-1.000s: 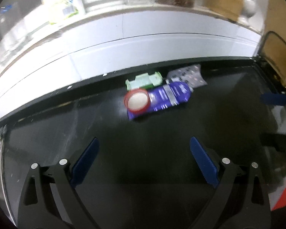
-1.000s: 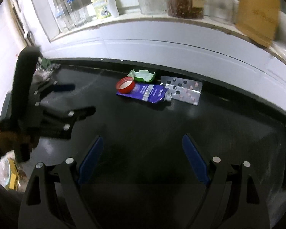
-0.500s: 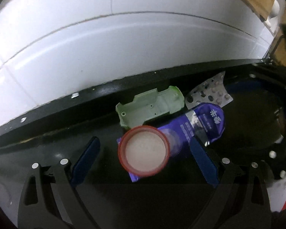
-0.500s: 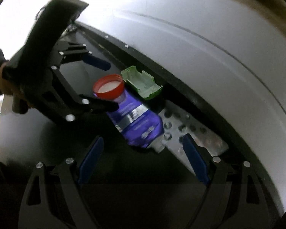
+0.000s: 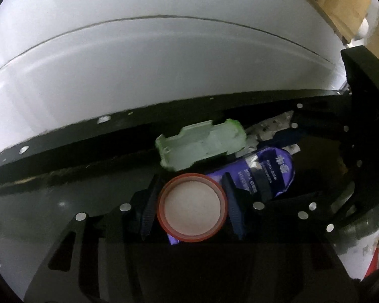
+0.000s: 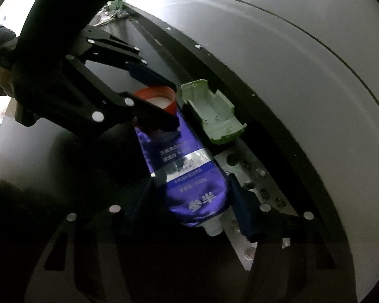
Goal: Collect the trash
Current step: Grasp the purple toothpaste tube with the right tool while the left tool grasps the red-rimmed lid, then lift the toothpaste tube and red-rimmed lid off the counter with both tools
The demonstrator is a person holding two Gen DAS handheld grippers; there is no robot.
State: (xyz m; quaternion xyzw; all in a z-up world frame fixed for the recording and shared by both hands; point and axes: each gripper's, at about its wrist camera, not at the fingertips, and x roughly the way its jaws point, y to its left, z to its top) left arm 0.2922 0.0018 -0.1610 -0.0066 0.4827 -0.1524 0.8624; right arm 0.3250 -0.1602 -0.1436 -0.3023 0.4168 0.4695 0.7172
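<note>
Seen from the left wrist, the left gripper [image 5: 191, 208] had its jaws closing on either side of the red lid [image 5: 192, 207], the pads looking pressed to its rim; the lid lay on the tail of a purple tube [image 5: 270, 174] on the black counter [image 5: 63, 202], just in front of a green plastic tray [image 5: 202, 146]. Seen from the right wrist, the right gripper [image 6: 193, 199] was closing its jaws around the tube's nozzle end, pads at its sides, beside a blister pack [image 6: 252, 176]; whether they were pressing I could not tell
</note>
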